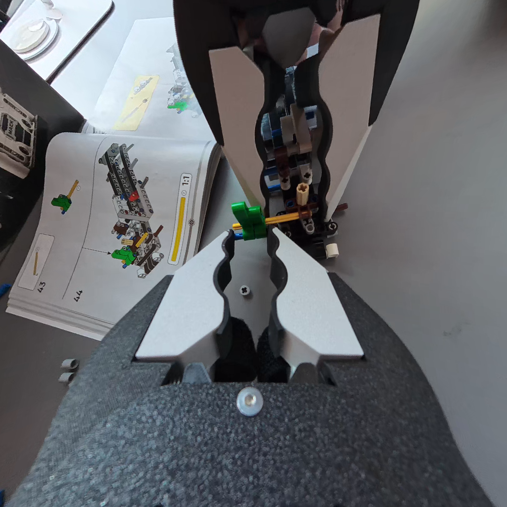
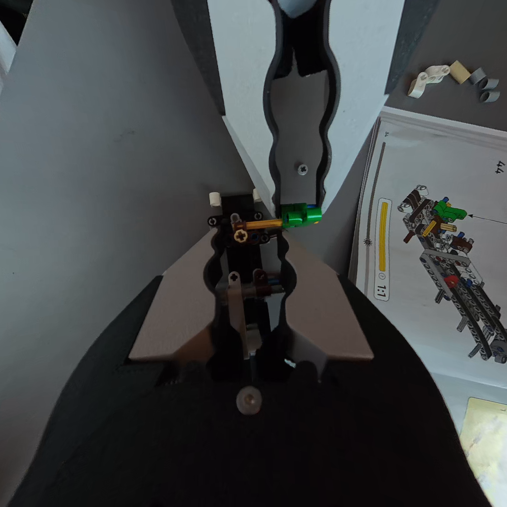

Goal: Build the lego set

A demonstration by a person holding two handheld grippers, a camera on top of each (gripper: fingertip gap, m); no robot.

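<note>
My right gripper (image 2: 248,236) is shut on the part-built lego chassis (image 2: 244,277), a long black, grey and tan frame held upright on the grey table. It reaches in from above in the left wrist view (image 1: 296,208). My left gripper (image 1: 250,231) is shut at its tips on a green piece (image 1: 248,219). A yellow axle (image 1: 282,218) runs from the green piece into a brown connector (image 1: 304,214) on the chassis end. In the right wrist view the left gripper (image 2: 299,210) comes from the top with the green piece (image 2: 300,215) between its tips.
An open instruction booklet (image 1: 123,219) lies left of the build, also seen in the right wrist view (image 2: 439,247). Loose white, tan and grey pieces (image 2: 450,79) lie beyond it. A small grey pin (image 1: 244,290) lies between my left fingers. A white tray (image 1: 55,27) sits far left. Left and right tips are no more than a few centimetres apart. From the left gripper's tips to the small grey pin (image 1: 244,290) is close to 4 cm.
</note>
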